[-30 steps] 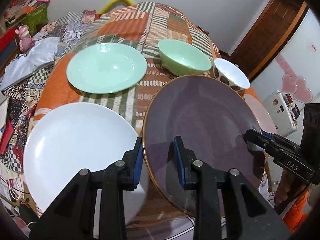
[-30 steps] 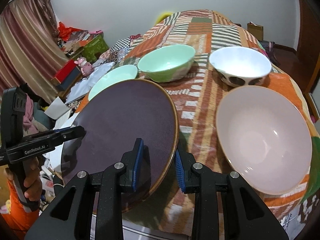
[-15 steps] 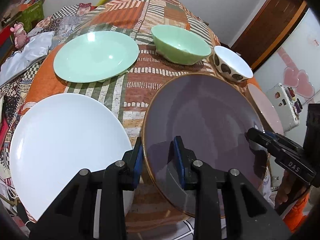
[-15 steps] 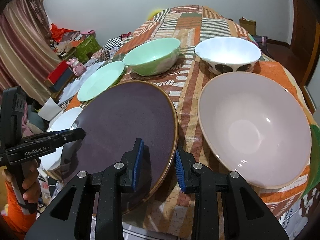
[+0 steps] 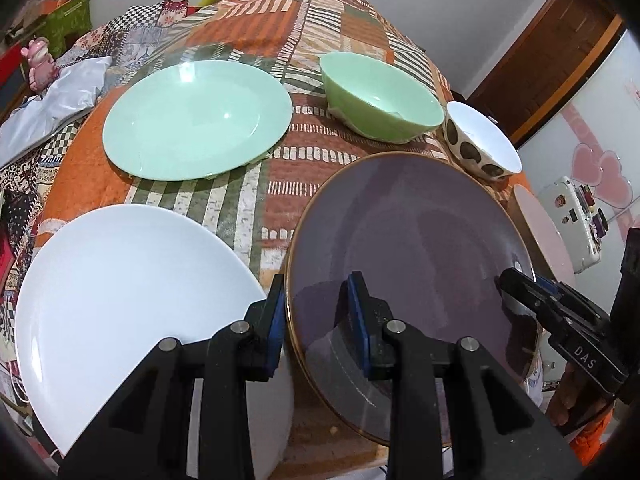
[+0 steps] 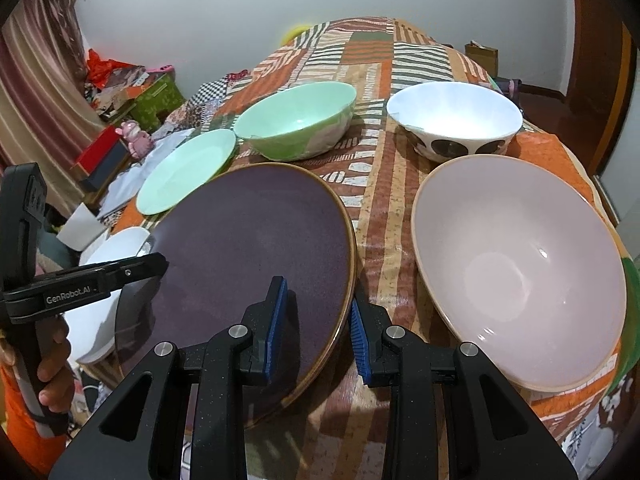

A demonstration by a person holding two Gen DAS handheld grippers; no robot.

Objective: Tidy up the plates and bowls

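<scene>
A dark purple plate [image 5: 408, 240] with a gold rim is held between both grippers above the patterned tablecloth. My left gripper [image 5: 318, 320] straddles its left rim with the jaws around the edge. My right gripper [image 6: 318, 328] straddles its right rim [image 6: 348, 280] the same way. A white plate [image 5: 120, 288] lies at the left front, a mint green plate [image 5: 196, 120] behind it. A green bowl [image 5: 380, 100], a white spotted bowl [image 5: 484, 144] and a large pink bowl [image 6: 520, 272] stand to the right.
The table edge [image 6: 360, 440] runs close in front of the grippers. Clutter, a pink toy [image 5: 40, 64] and boxes stand off the table's left side. A wooden door [image 5: 552, 40] is at the back right.
Both grippers and the purple plate have shifted slightly across the table; the plate sits lower and the pink bowl now looks closer in the right wrist view. The grip has not changed.
</scene>
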